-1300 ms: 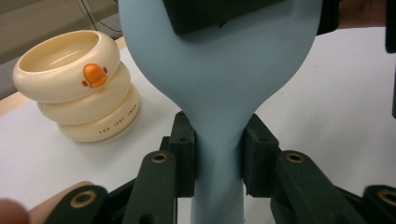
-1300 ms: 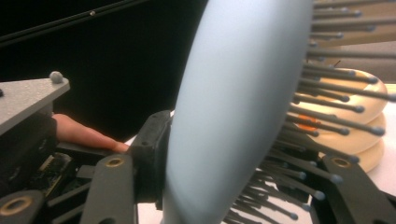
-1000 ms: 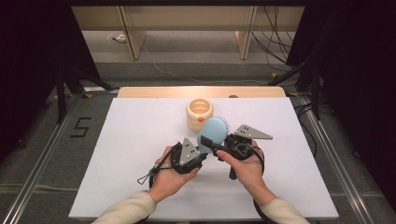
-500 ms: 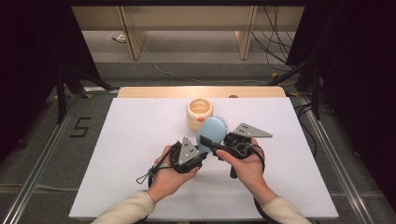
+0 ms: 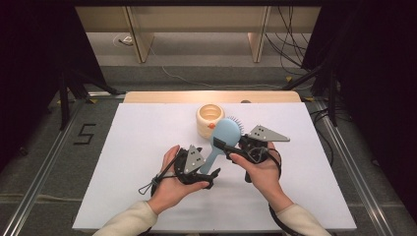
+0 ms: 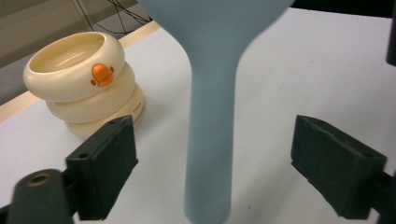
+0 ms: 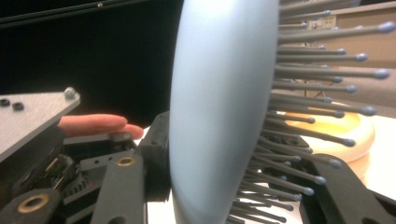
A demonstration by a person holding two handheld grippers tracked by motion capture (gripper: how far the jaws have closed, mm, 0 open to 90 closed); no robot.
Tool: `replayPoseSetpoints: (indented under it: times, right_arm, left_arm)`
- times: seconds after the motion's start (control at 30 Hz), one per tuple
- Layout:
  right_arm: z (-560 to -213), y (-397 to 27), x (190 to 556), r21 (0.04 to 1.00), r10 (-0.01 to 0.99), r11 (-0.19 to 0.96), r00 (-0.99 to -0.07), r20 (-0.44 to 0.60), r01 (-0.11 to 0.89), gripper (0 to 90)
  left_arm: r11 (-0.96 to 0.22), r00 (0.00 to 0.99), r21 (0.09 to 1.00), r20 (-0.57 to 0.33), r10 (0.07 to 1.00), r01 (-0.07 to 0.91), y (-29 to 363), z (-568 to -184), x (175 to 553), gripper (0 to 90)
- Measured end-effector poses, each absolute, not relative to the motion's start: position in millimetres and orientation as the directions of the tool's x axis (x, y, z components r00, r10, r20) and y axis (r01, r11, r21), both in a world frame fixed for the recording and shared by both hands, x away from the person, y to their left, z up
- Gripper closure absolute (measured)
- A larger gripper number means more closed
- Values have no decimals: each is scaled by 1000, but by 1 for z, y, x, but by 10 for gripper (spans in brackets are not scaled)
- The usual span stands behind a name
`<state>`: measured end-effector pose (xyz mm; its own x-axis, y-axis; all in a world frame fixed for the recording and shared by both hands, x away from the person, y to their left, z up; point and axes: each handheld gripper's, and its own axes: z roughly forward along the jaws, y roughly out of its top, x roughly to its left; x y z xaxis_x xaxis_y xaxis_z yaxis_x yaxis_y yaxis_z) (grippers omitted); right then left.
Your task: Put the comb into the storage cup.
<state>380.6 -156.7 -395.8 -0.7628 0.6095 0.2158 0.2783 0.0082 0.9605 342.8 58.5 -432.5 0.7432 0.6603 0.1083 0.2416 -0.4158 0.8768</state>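
Note:
A light blue hairbrush (image 5: 227, 133) hangs over the middle of the white table, head away from me, bristles to the right. My right gripper (image 5: 231, 145) is shut on its head; in the right gripper view the jaws clamp the brush (image 7: 215, 93) across its back and bristles, my right gripper (image 7: 233, 186). My left gripper (image 5: 209, 170) sits at the handle end. Its jaws have just been opening: in the left gripper view the pads (image 6: 105, 163) stand wide apart, my left gripper (image 6: 219, 168), with the handle (image 6: 210, 116) between them, untouched. A cream ringed pot (image 5: 210, 118) with an orange duck mark stands just behind.
The white board (image 5: 123, 162) covers the table, with a wooden strip (image 5: 211, 96) along its far edge. The cream pot (image 6: 79, 88) is close to the brush head on the left. Dark floor, rails and cables (image 5: 295, 54) surround the table.
The left gripper's jaws have spread apart and come off the brush handle. The brush stays in the right gripper, and both hands have kept their places.

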Motion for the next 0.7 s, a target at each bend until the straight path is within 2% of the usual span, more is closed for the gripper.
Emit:
replayPoseSetpoints:
  times: [0.07,0.2,0.7]
  right_arm:
    - [-394,-158,380,963,616,12,-761,206,270,517]
    - [-390,-160,381,967,620,16,-761,190,255,516]
    - [-384,-164,386,970,633,49,-759,153,237,514]
  left_arm:
    - [-431,741,869,120,661,244,62,-434,341,42]
    - [-445,746,865,135,652,232,70,-436,340,0]
    - [-430,736,872,131,664,233,99,-447,334,0]
